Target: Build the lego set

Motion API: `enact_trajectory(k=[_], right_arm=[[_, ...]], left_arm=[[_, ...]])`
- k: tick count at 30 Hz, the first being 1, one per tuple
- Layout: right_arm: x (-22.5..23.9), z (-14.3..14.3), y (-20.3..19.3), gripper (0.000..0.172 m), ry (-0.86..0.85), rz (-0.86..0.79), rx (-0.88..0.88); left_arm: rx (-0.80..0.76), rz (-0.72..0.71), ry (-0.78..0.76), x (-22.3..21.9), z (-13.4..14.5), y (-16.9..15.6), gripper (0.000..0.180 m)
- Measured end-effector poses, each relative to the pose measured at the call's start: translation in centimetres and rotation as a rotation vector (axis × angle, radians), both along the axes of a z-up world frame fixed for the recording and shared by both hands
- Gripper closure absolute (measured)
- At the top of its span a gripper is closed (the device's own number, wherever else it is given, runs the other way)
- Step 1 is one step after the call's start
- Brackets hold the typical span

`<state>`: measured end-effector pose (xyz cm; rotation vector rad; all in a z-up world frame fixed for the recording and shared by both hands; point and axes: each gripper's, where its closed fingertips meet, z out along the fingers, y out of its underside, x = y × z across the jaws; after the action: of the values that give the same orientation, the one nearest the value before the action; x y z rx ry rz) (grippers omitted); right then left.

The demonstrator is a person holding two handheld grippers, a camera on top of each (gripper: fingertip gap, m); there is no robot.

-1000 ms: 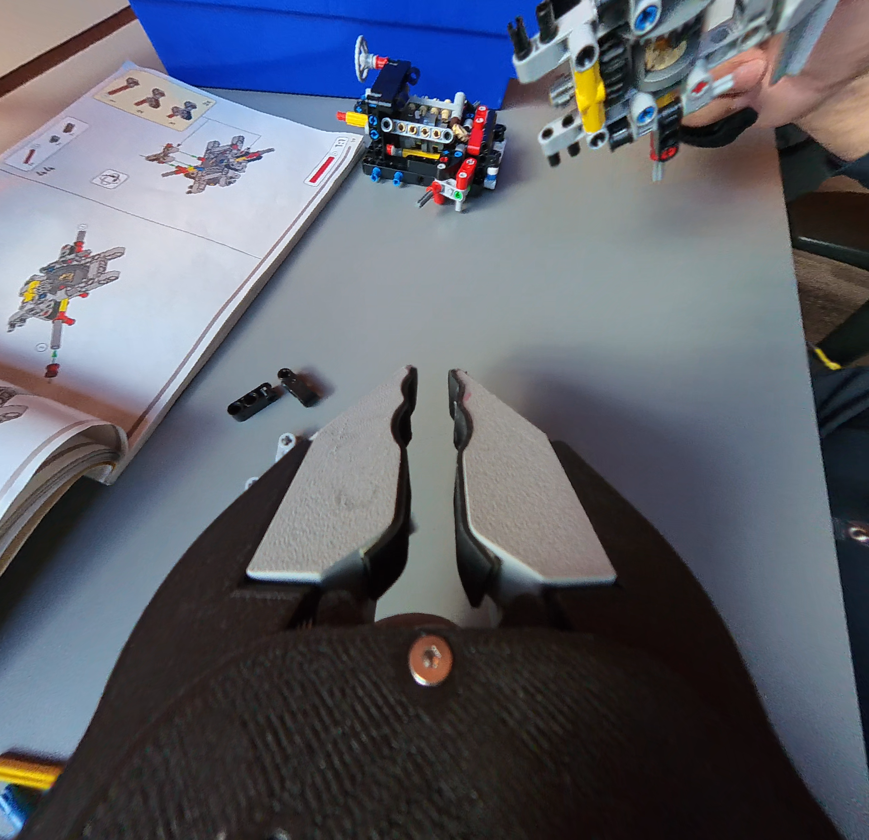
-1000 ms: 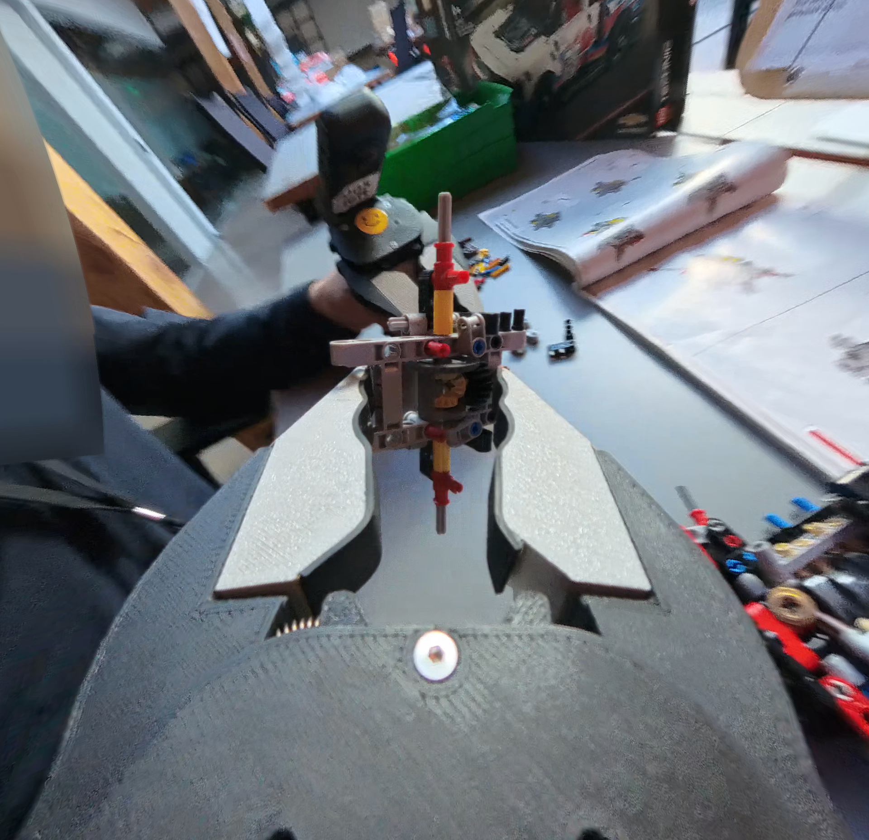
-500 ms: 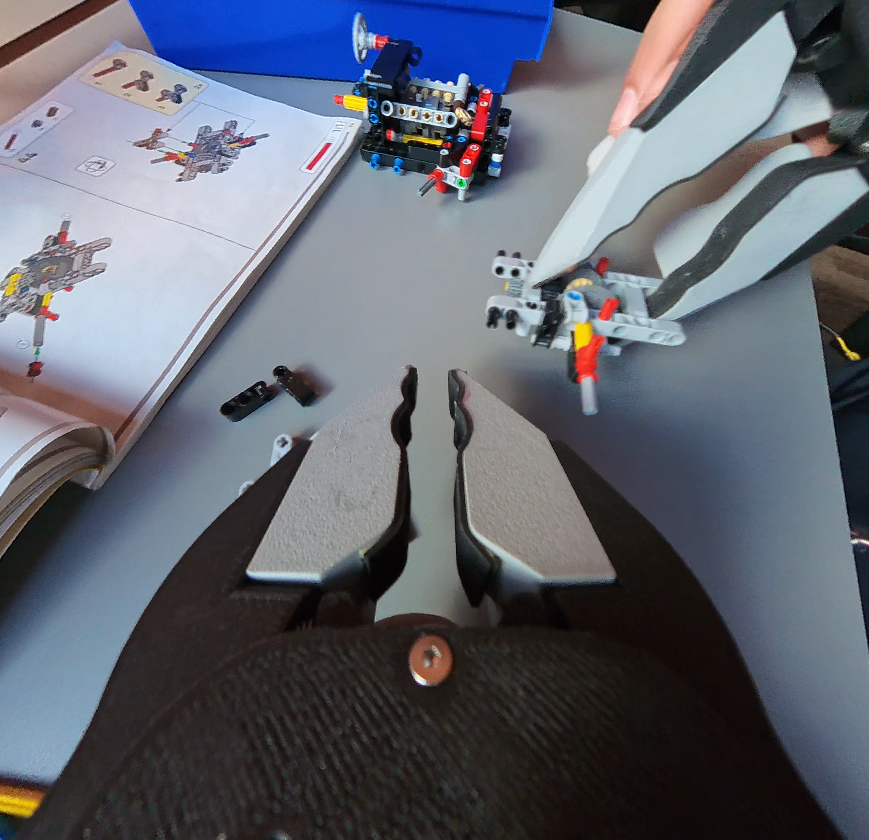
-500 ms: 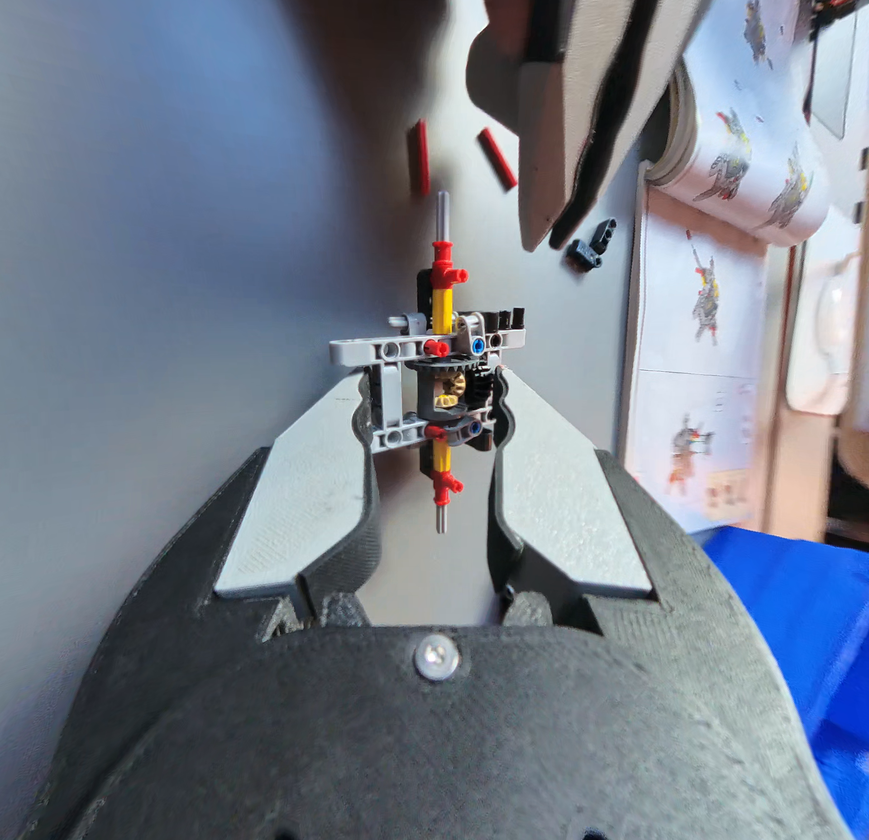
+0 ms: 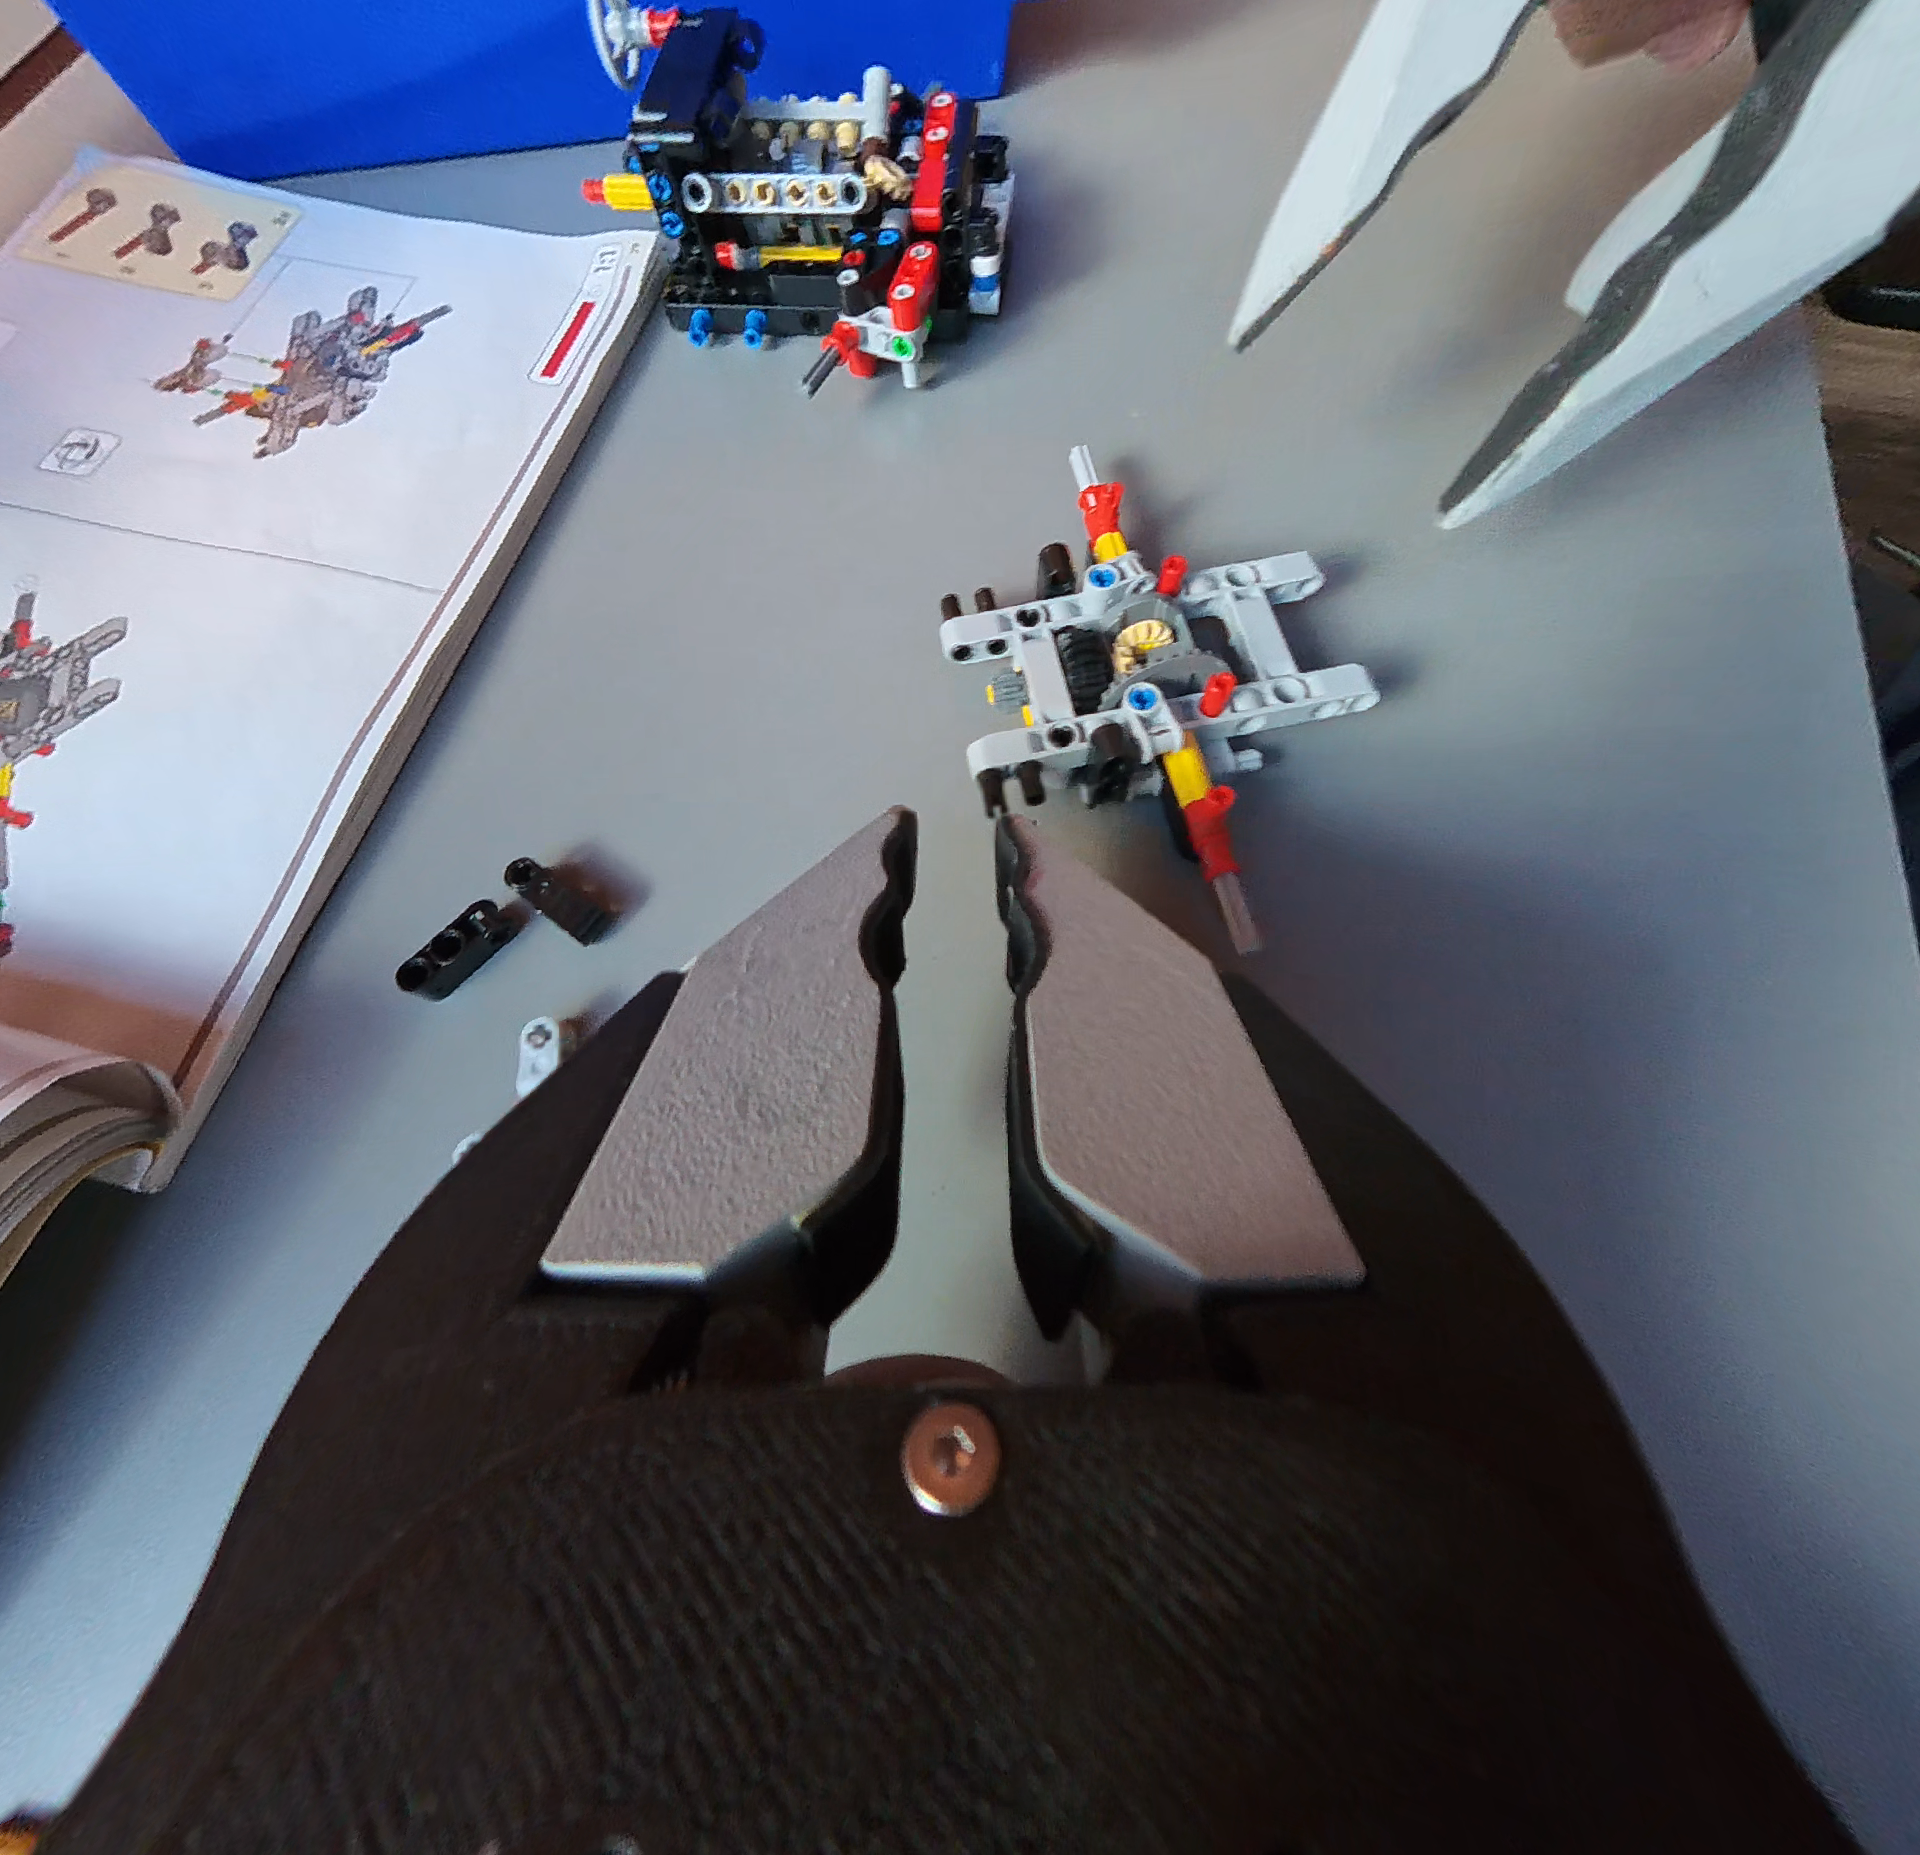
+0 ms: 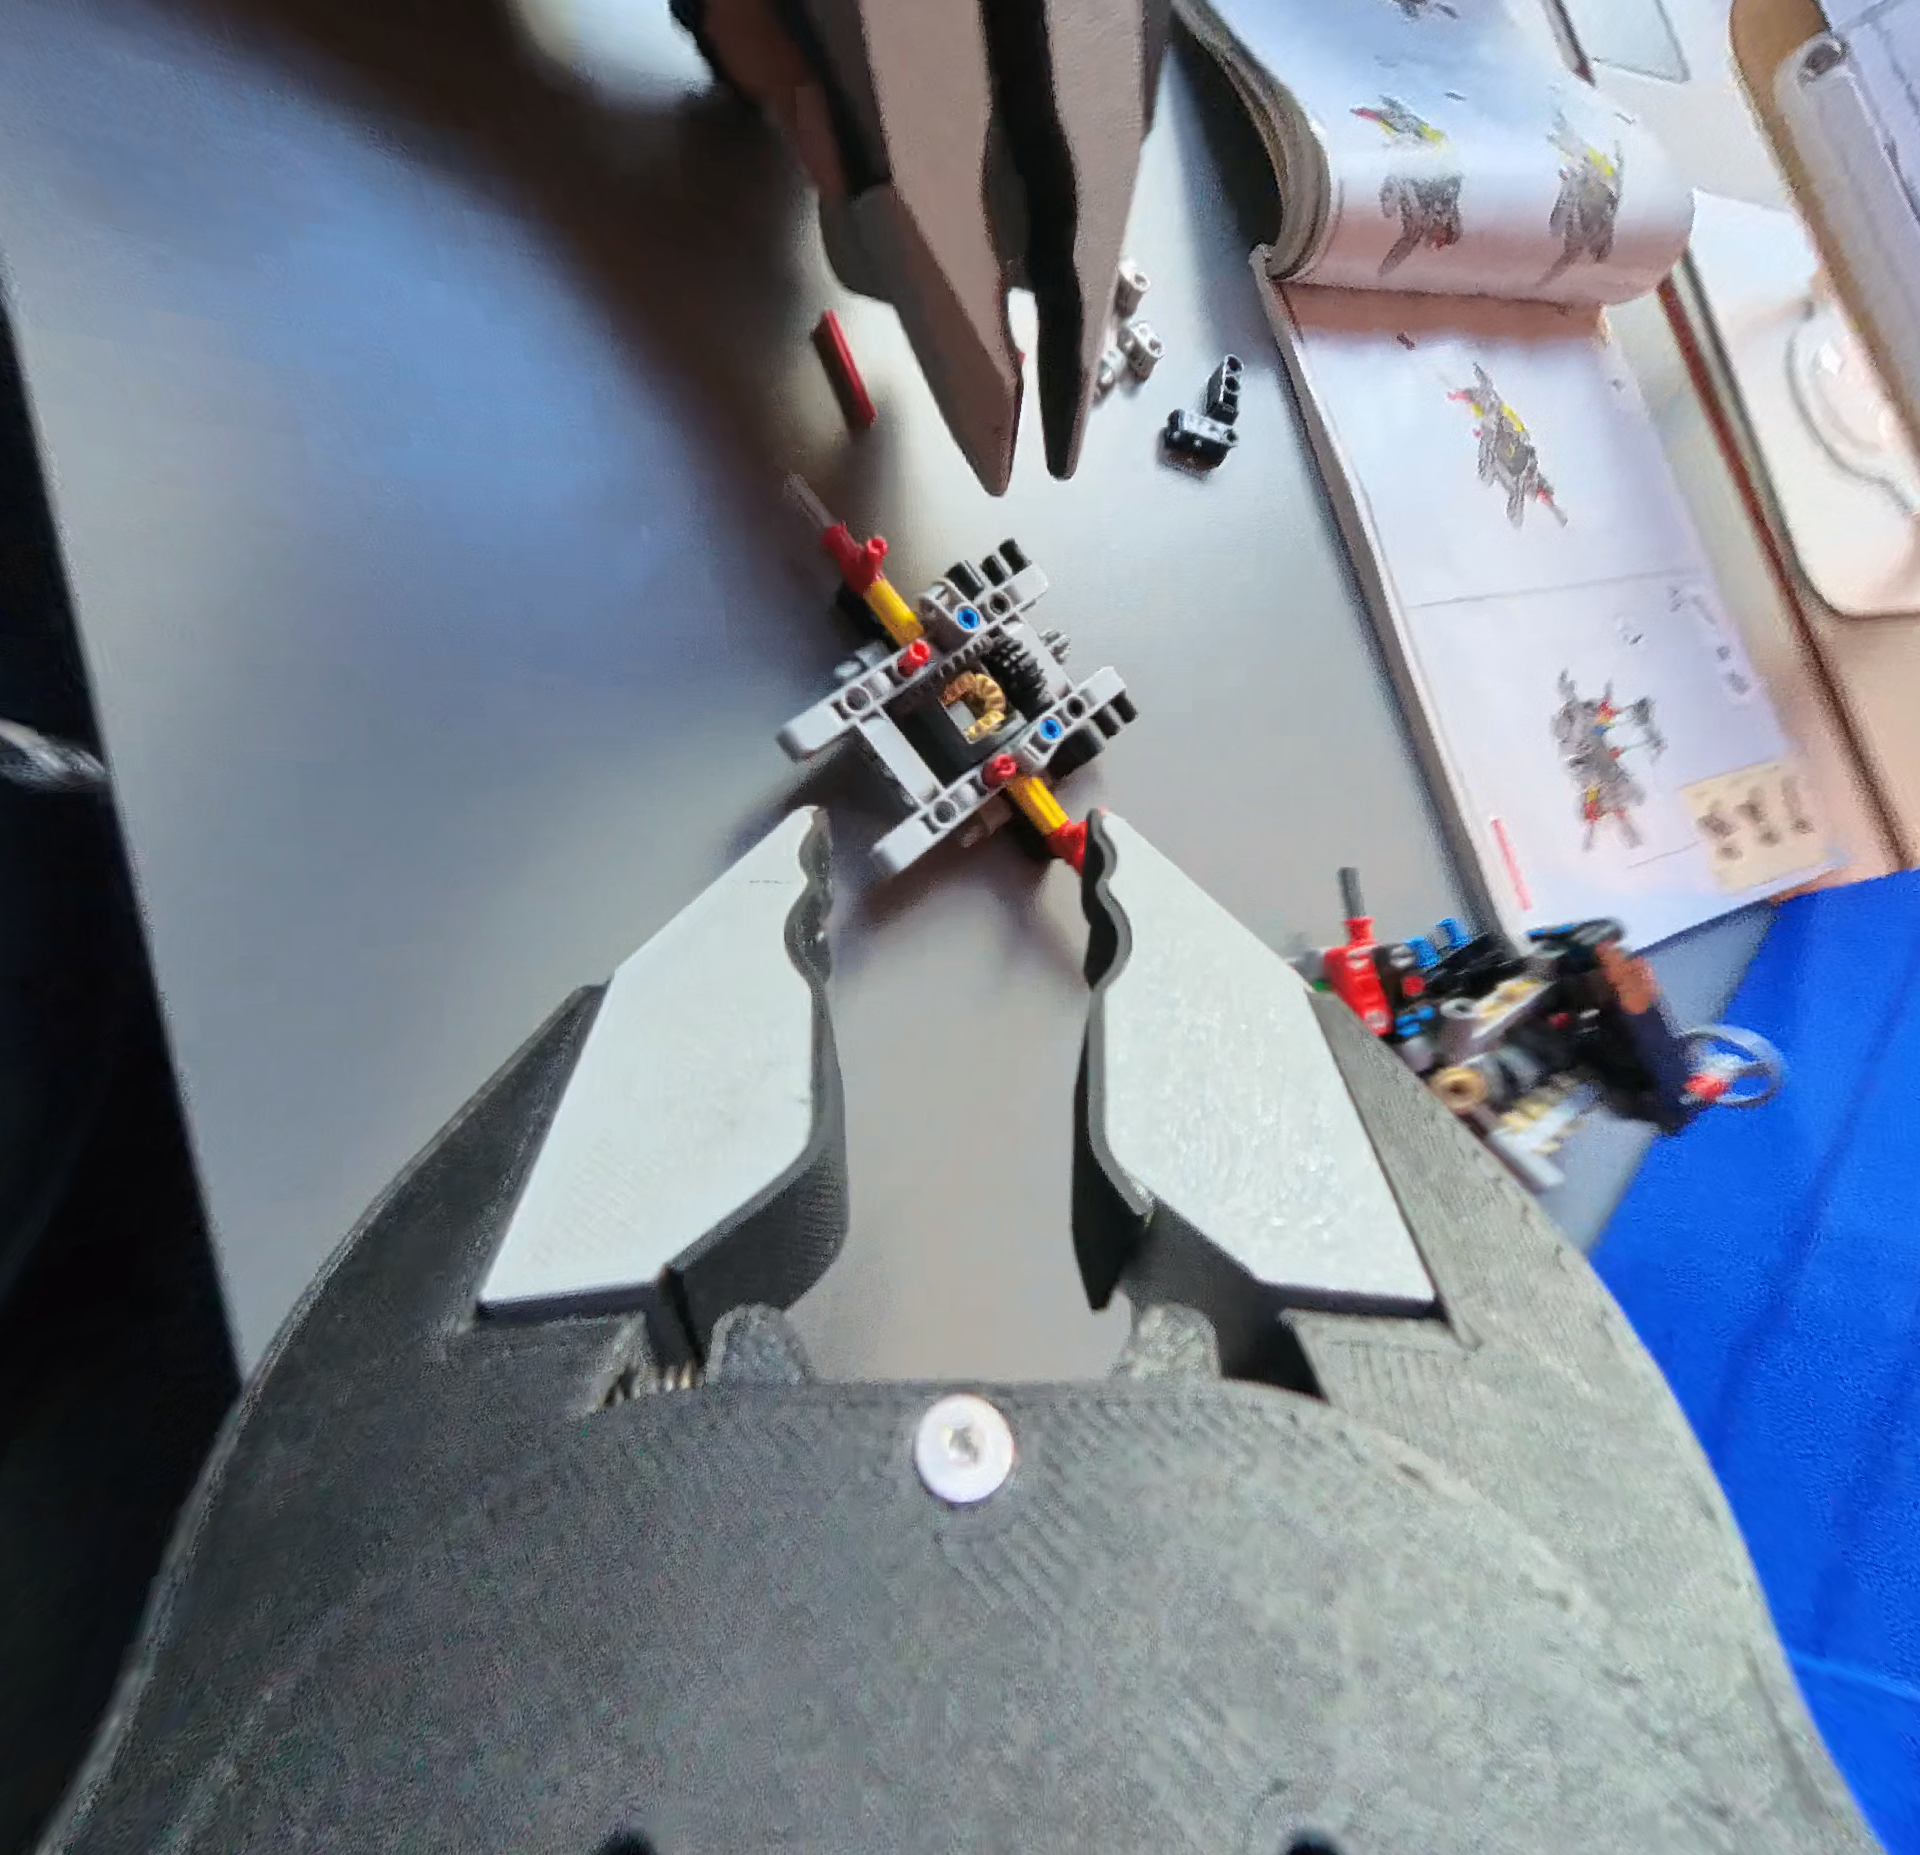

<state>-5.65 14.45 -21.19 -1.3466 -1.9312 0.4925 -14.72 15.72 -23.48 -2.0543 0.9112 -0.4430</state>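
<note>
A small grey gear assembly (image 5: pixel 1132 662) with a yellow-and-red axle lies flat on the grey table (image 5: pixel 727 610). My left gripper (image 5: pixel 956 829) hovers just short of it. Its jaws stand a narrow gap apart with nothing between them. My right gripper (image 6: pixel 956 834) is open and empty, and the assembly (image 6: pixel 966 714) lies just beyond its tips; the right fingertip (image 6: pixel 1101 849) overlaps the red axle end. In the left wrist view the right gripper (image 5: pixel 1340 434) hangs above the table, apart from the assembly. The left gripper (image 6: pixel 1023 465) shows at the top of the right wrist view.
A larger black brick assembly (image 5: pixel 821 216) stands in front of a blue bin (image 5: pixel 416 39). An open instruction booklet (image 5: pixel 260 506) lies at the left. Two small black connectors (image 5: pixel 457 948) and a pale connector (image 5: pixel 540 1042) lie near my left gripper. A dark red bar (image 6: pixel 844 366) lies farther off. About 10 centimeters separates my left fingertips from my right. From my left tips it is roughly 6 centimeters to the dark red bar (image 6: pixel 844 366); from my right, 15 centimeters.
My right gripper brought the gear assembly down to the table, let it go and drew back. The assembly now lies flat. My left gripper kept the same narrow gap and stayed empty.
</note>
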Motion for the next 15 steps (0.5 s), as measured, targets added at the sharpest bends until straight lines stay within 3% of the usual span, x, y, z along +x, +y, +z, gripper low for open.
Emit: enact_trajectory(k=[5,10,15], right_arm=[[0.4,-2.0,-0.8,0.124,0.017,-0.114,-0.217],[0.2,-4.3,0.4,0.119,-0.054,-0.202,-0.205],[0.4,-3.7,3.1,0.126,-0.053,-0.207,-0.135]], left_arm=[[0.000,-0.056,0.060,1.2,-0.8,-0.6,0.167],[0.007,-0.141,0.122,2.8,-1.6,-1.8,0.162],[0.008,-0.154,0.107,2.7,-1.3,-2.1,0.166]])
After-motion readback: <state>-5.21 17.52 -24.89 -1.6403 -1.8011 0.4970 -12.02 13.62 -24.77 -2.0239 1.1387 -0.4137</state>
